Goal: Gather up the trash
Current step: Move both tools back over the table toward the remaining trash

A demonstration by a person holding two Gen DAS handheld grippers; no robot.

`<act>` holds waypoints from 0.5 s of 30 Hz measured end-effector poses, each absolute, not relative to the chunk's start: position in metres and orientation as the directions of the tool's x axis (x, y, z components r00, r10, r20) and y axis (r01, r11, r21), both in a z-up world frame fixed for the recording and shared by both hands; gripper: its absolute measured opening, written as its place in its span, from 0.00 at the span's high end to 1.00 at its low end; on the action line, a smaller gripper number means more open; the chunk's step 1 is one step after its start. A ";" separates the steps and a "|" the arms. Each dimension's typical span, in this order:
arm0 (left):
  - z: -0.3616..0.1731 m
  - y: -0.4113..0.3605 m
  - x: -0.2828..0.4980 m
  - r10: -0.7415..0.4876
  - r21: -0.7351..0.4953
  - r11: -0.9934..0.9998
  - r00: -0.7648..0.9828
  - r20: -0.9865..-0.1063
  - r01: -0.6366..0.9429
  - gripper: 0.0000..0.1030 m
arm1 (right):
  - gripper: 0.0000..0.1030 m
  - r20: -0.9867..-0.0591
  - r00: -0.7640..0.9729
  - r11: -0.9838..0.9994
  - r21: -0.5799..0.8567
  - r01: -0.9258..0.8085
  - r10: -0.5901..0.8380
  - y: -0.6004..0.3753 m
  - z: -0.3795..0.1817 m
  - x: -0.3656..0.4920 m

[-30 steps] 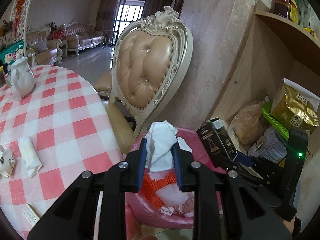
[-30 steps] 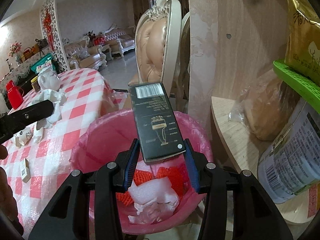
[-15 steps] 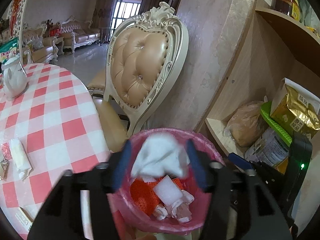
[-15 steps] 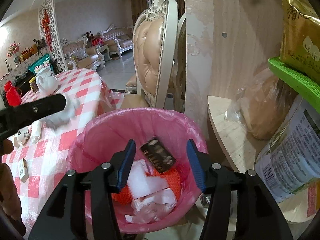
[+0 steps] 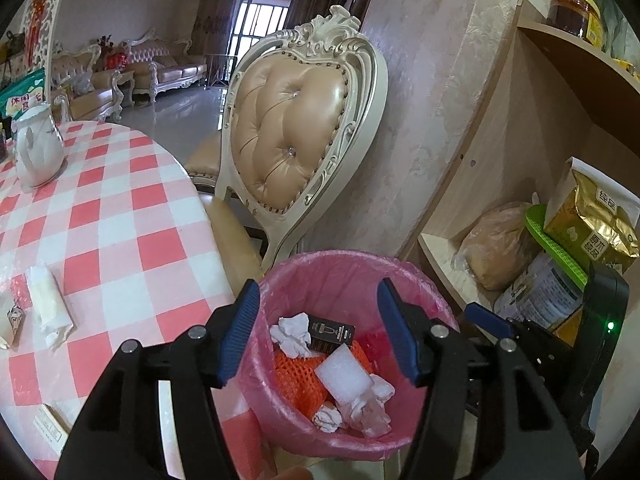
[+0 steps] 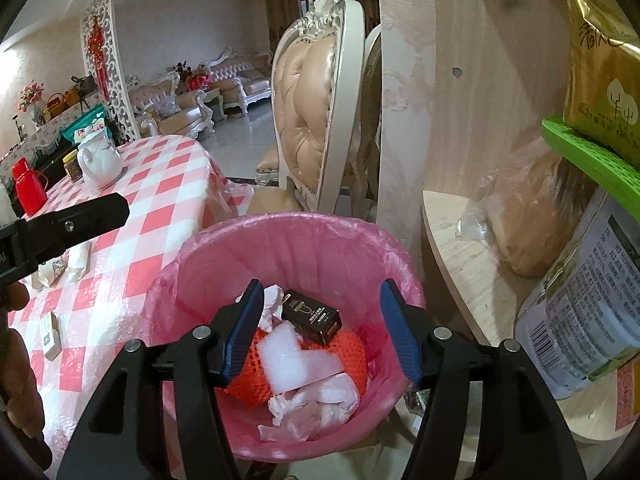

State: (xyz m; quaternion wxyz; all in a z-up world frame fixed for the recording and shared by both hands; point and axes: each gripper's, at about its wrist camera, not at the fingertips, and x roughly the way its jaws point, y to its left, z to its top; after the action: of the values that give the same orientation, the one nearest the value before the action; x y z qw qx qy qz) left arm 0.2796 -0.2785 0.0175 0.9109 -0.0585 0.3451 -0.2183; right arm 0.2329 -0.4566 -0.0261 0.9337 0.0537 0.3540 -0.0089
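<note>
Here we see the left gripper (image 5: 318,328) apart and empty, the right gripper (image 6: 320,330) opening with nothing between its fingers, both above the pink bin (image 6: 280,232) at lower centre, where a dark box (image 6: 310,316) and crumpled tissue (image 5: 290,334) lie; the checked counter (image 5: 120,220) fills the left.

On the gold bag (image 5: 592,220) on the shelf you can read the characters "纯品" on its top label and "原木纯品" lower down. From the right wrist view, that gold bag (image 6: 604,76) shows "130" near its bottom edge. The can (image 6: 580,320) below has a barcode, and the black box (image 6: 312,316) in the bin has print, both too small to read.
</note>
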 end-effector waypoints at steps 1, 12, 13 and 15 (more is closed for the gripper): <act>0.018 -0.277 0.278 -0.438 -0.258 0.898 0.667 -0.603 0.356 0.43 | 0.42 -0.661 0.750 0.994 0.093 0.054 0.021 -0.456 -0.026 0.233; 0.022 -0.256 0.268 -0.424 -0.268 0.905 0.685 -0.593 0.329 0.43 | 0.35 -0.654 0.756 0.995 0.088 0.039 0.029 -0.446 -0.020 0.229; 0.022 -0.254 0.269 -0.423 -0.268 0.906 0.686 -0.592 0.327 0.43 | 0.35 -0.653 0.757 0.996 0.086 0.036 0.030 -0.444 -0.019 0.229; 0.023 -0.248 0.266 -0.418 -0.269 0.908 0.691 -0.589 0.320 0.43 | 0.34 -0.651 0.758 0.996 0.083 0.029 0.032 -0.441 -0.018 0.228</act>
State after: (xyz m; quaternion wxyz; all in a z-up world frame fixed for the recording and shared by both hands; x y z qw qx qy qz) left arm 0.2664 -0.2482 0.0234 0.9167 -0.0725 0.3374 -0.2013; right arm 0.2276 -0.4408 -0.0180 0.9366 0.0439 0.3477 0.0008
